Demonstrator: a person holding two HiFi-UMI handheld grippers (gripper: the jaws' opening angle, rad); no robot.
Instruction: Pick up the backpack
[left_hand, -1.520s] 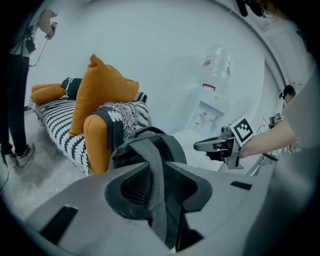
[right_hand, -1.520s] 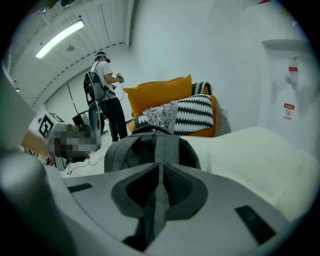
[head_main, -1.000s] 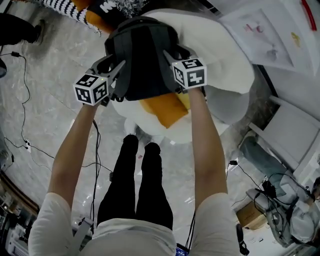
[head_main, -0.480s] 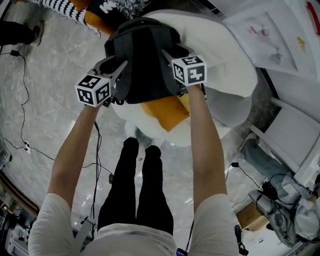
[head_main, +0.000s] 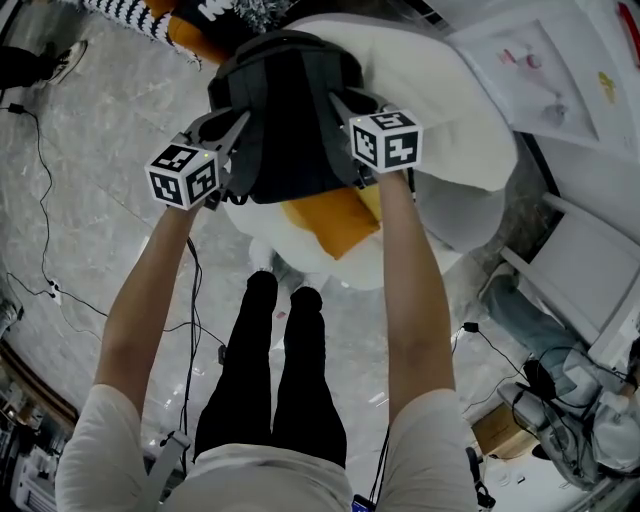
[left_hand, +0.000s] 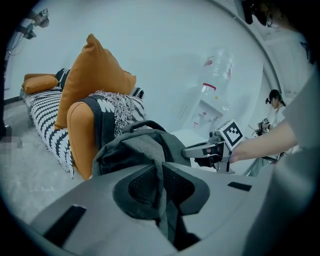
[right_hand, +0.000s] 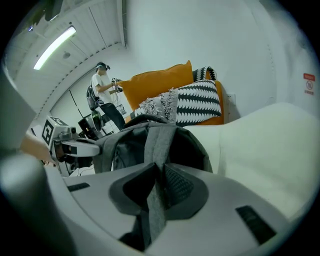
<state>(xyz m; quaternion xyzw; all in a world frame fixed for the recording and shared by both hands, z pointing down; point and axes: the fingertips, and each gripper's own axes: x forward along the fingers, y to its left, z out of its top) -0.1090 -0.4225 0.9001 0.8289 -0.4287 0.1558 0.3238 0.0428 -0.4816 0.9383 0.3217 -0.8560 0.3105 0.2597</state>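
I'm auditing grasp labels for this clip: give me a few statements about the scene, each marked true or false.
The left tool grips the backpack. True; its jaws have just closed on it.
The right tool is open and empty. False: its jaws have just closed on the backpack too.
The backpack lies on the floor. False: it rests on a white cushion.
An orange pillow stands behind the backpack. True.
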